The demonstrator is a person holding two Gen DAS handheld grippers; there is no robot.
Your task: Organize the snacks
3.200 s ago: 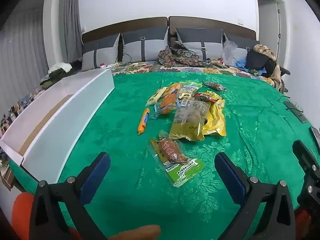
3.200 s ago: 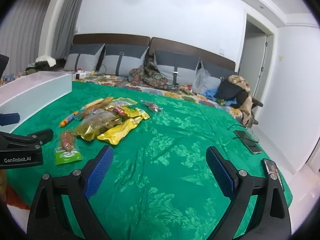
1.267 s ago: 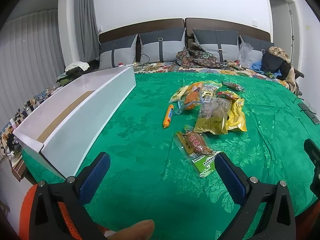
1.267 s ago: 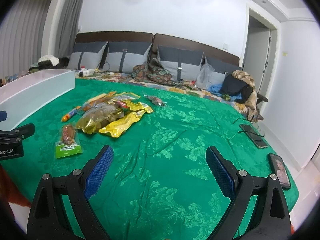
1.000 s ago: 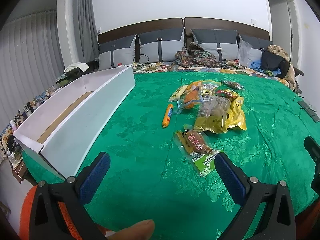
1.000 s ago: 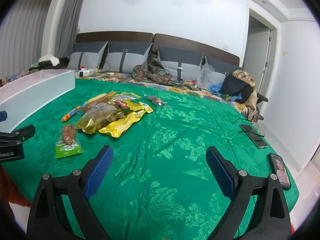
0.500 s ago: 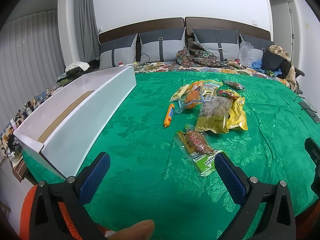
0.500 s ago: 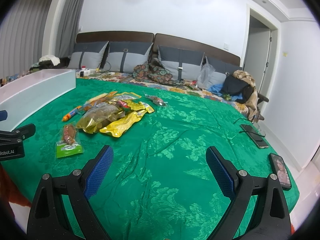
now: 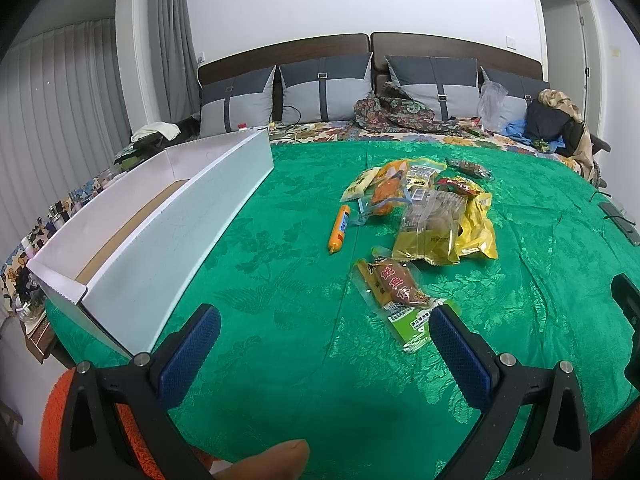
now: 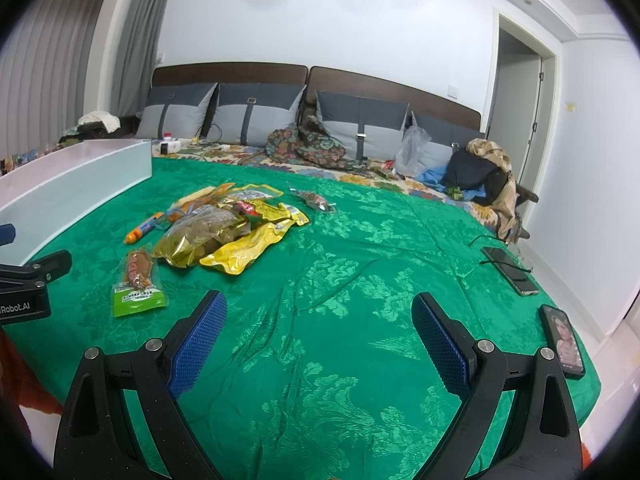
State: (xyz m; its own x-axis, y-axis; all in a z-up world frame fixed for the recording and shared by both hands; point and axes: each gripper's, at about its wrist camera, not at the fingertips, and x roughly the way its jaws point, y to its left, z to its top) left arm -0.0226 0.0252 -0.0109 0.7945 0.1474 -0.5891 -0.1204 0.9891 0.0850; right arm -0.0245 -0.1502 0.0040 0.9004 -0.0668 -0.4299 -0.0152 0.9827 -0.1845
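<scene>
Little has shifted since half a second ago; my left gripper [image 9: 322, 328] and right gripper [image 10: 318, 316] hover with jaws apart, empty; the snacks [image 9: 424, 216] lie ahead of the left jaws, the green-labelled packet [image 9: 400, 292] nearest its right finger; the white box [image 9: 160, 228] sits left.

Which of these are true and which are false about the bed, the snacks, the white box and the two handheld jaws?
1. Both grippers, left and right, are open and hold nothing. True.
2. The snacks are already in the white box. False: they lie on the green bedspread.
3. The orange sausage stick lies apart from the pile. True.
4. The green-ended packet lies farthest from the grippers. False: it is nearest.
</scene>
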